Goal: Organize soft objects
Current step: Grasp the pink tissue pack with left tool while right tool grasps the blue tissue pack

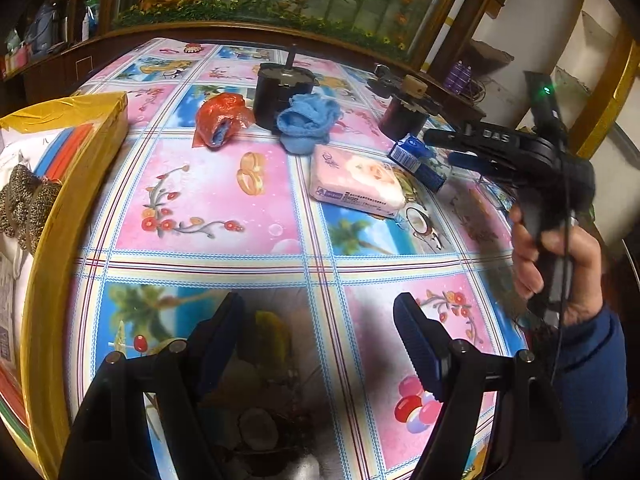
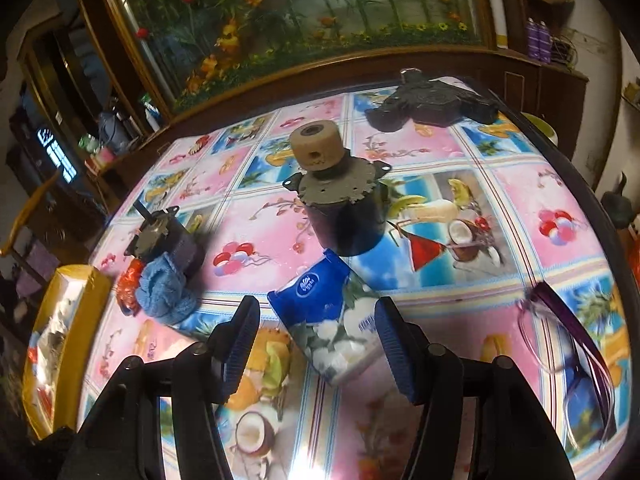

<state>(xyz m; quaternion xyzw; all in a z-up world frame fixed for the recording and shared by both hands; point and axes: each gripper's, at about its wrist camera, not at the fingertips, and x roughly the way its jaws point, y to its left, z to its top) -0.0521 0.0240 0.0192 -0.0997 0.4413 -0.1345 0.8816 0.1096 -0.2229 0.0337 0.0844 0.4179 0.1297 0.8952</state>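
Observation:
A blue tissue pack lies on the table between the fingers of my right gripper, whose pads stand just off its sides, so it is open. In the left wrist view the same right gripper reaches over the blue pack, with a pink tissue pack beside it. A blue knitted cloth and a red plastic bag lie further back. My left gripper hovers open over bare tablecloth, holding nothing.
A yellow box at the left edge holds leopard-print fabric. A black motor and a motor with a tan wheel stand mid-table. Purple glasses lie at the right. A black part sits at the back.

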